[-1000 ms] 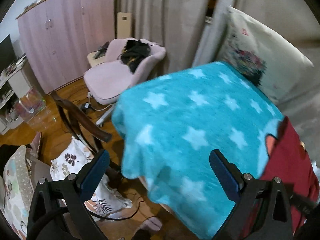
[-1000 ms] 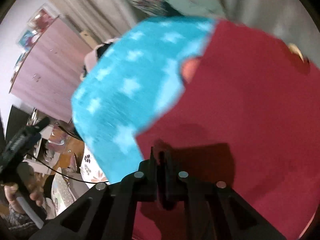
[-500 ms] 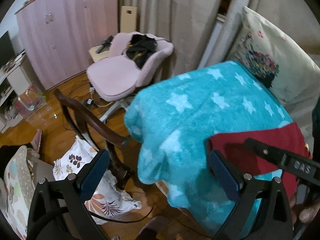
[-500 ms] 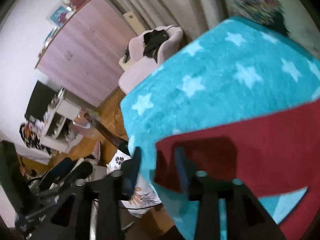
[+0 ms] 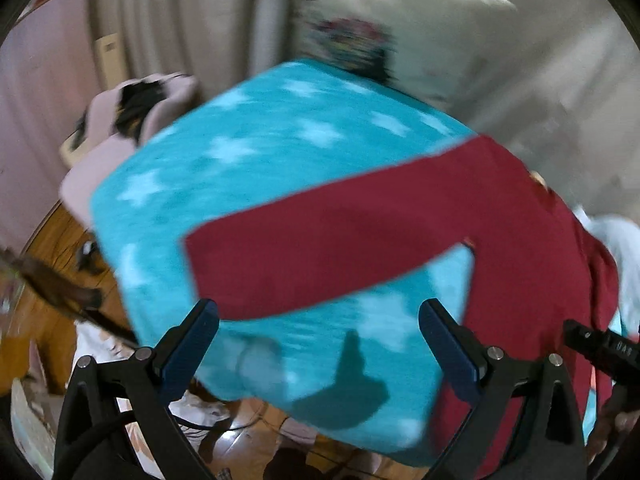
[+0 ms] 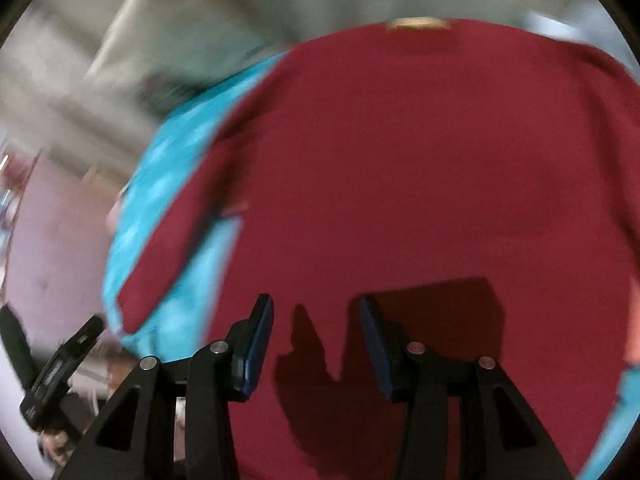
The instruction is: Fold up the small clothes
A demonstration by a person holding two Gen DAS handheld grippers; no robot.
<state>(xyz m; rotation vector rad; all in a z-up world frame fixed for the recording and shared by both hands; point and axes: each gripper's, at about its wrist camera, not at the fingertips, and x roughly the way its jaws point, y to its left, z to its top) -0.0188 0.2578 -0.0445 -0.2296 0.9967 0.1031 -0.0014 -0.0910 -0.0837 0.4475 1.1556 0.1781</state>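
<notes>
Dark red long-sleeved knit top (image 5: 520, 248) lies spread on a turquoise fleece blanket with pale stars (image 5: 288, 136). One sleeve (image 5: 320, 256) runs out flat toward 9 o'clock in the left wrist view, cuff end about mid-frame, blanket showing above and below it. Body of the top sits at 3 to 5 o'clock in that view.

Left claw (image 5: 318, 344): jaws wide apart, nothing between them, hovering over bare blanket just below the sleeve. Its shadow falls on the blanket at 6 o'clock. Blue pads (image 5: 188, 348) clear of the fabric.

Right claw (image 6: 316, 344): jaws apart, nothing gripped, directly over the body of the red top (image 6: 420, 184), which fills most of the right wrist view. Claw shadow visible on the fabric below the fingers. Small tan label (image 6: 418, 23) at the neckline at 12 o'clock. Sleeve (image 6: 168, 240) hangs toward 8 o'clock over the blanket (image 6: 160, 184).

Both views motion-blurred. Behind the blanket in the left view: cream printed cushion (image 5: 400, 20) at 12 to 1 o'clock, pale curtains (image 5: 180, 20) at 11 o'clock, pink upholstered chair (image 5: 104, 120) with something dark on it at 10 o'clock, wooden floor (image 5: 48, 264) at 8 o'clock. Part of the other tool's black body shows at 4 o'clock in the left view; left tool shows at 8 o'clock in the right view.
</notes>
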